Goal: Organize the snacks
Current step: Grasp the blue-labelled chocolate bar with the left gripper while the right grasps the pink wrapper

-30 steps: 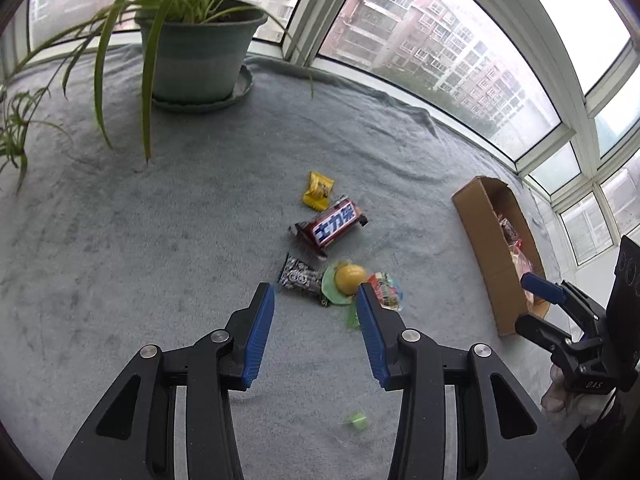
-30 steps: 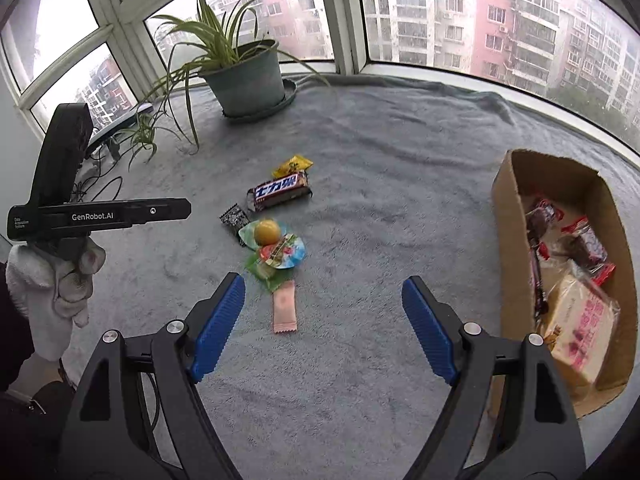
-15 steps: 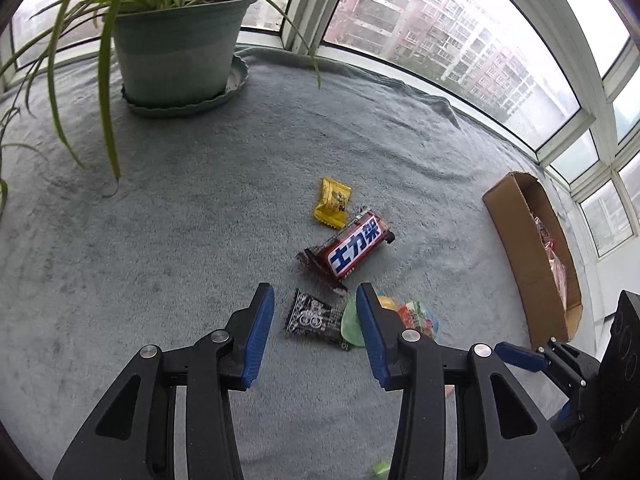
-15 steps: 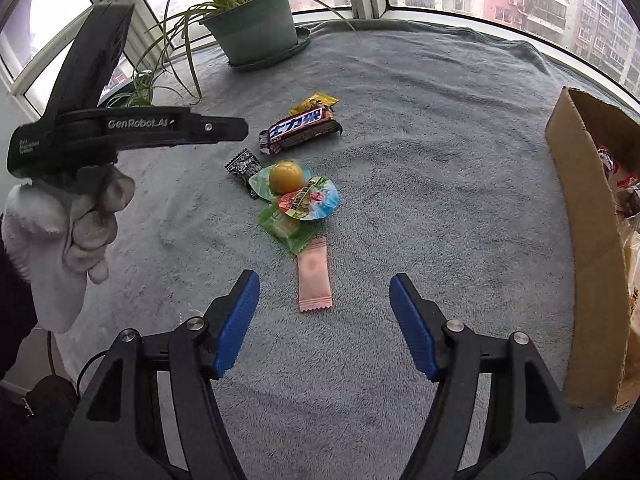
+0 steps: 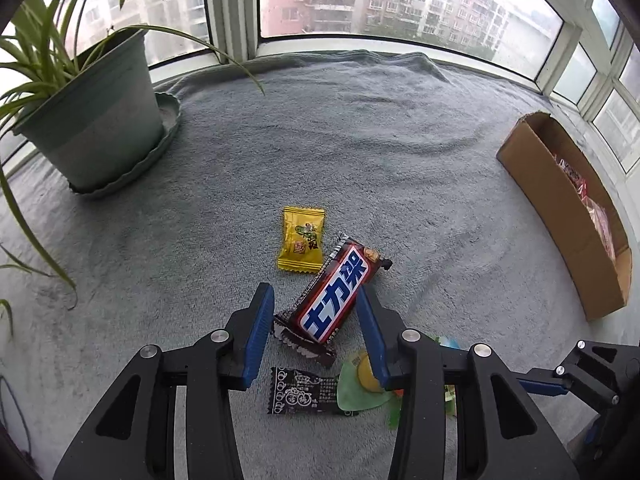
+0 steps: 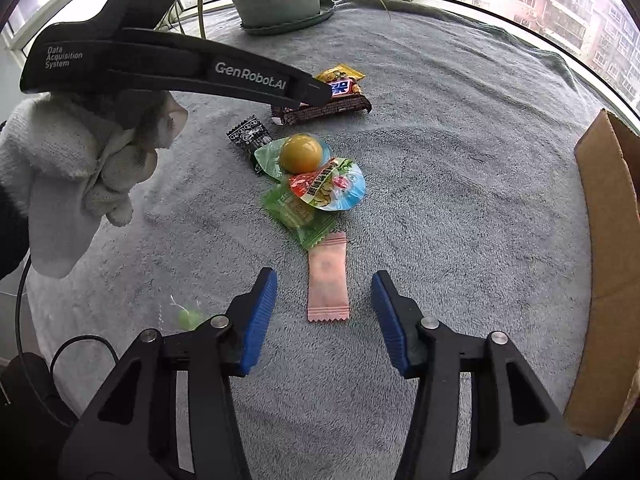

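- Grey fleece blanket carries the loose snacks; a cardboard box sits well apart.
- Left hand-held gripper hangs half open, unclamped, its blue pads either side of the chocolate bar.
- Right hand-held gripper is closing around the pink sachet, pads not yet touching it.

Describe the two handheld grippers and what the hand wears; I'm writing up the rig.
Both the left gripper and right gripper are black, angular frames with silver screws and ribbed blue pads. White lettering reads GenRobot.AI and Data Acquisition System. The left hand wears a white knit glove.
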{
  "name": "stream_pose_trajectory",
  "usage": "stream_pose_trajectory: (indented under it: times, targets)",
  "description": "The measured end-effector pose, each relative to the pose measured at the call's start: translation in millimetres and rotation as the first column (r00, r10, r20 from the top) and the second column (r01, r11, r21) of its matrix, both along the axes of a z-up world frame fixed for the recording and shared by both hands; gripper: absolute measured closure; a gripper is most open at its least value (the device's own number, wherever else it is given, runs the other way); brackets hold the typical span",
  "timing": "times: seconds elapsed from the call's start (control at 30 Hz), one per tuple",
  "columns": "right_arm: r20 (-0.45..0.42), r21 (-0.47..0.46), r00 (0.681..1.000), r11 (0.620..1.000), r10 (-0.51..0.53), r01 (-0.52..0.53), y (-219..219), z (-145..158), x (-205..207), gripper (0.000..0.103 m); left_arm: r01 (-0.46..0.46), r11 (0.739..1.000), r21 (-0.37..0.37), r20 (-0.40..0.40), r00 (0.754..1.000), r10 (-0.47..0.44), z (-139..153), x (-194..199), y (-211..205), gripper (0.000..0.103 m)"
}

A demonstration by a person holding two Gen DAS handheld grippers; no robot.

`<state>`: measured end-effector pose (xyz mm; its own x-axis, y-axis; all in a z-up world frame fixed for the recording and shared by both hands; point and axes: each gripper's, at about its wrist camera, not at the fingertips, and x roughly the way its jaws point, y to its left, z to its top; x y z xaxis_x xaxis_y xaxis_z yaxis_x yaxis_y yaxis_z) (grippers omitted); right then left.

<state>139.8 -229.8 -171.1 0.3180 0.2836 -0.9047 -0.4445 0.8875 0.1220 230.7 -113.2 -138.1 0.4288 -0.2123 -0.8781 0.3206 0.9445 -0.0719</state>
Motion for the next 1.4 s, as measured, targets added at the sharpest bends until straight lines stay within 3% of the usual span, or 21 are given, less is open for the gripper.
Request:
stream_pose_trajectory:
  times: [0.27,0.33,0.43,0.53,0.87,0.93,1.13,1.17,1.23,1.3,1.4]
  targets:
    - [0.007,-0.035,1.000,0.999,0.031,-0.030,4.5,-1.5,-3.8,0.058,0.068,0.998,-0.008,-0.016,0.998,-0.068,-3.0,0.0,-7.4,0.062]
    - [0.012,-0.054,0.999,0.998,0.043,-0.043,5.8,-1.4,-4.4,0.065,0.082,0.996,0.025,-0.007,0.997,-0.081,-6.6,-2.2,-10.8,0.062]
    - [0.007,-0.048,0.999,0.998,0.040,-0.040,4.8,-1.5,-1.6,0.077,0.054,0.999,0.008,-0.022,0.998,-0.054,-10.9,0.4,-5.6,0.069]
    - [0.006,-0.047,0.999,0.998,0.041,-0.040,2.5,-1.2,-0.3,0.081,0.047,0.999,-0.013,-0.024,0.999,-0.047,-10.8,0.1,-2.4,0.076]
    - [0.009,-0.009,1.000,1.000,0.017,-0.017,-6.8,4.2,1.1,0.082,0.015,0.999,-0.041,-0.017,1.000,-0.016,-8.7,-4.5,2.5,0.076]
    - [0.011,-0.005,1.000,1.000,0.010,-0.010,-9.2,6.3,0.8,0.096,0.013,0.999,-0.048,-0.012,1.000,-0.014,-6.0,-5.9,3.8,0.076]
    - [-0.036,0.043,0.999,0.999,0.000,0.001,-13.7,2.0,5.2,0.096,0.011,0.998,-0.060,0.002,1.000,-0.011,0.1,-10.6,7.5,0.076]
    - [-0.042,0.050,0.999,0.999,0.000,0.002,-13.1,1.3,4.7,0.094,0.009,0.998,-0.056,0.002,1.000,-0.009,-0.4,-11.0,7.9,0.076]
    - [-0.038,0.047,0.999,0.999,0.017,-0.016,-9.2,1.4,2.1,0.075,0.004,0.999,-0.054,0.001,1.000,-0.004,-1.4,-11.1,8.8,0.076]
    - [-0.024,-0.007,0.999,0.999,0.040,-0.040,-1.4,-0.2,-1.7,0.068,-0.004,0.998,-0.060,-0.001,1.000,0.004,-1.4,-11.1,10.6,0.076]
    - [-0.017,-0.042,0.997,0.997,0.072,-0.072,7.6,-2.2,-6.0,0.068,-0.006,0.998,-0.059,0.000,1.000,0.006,-1.4,-10.8,11.5,0.076]
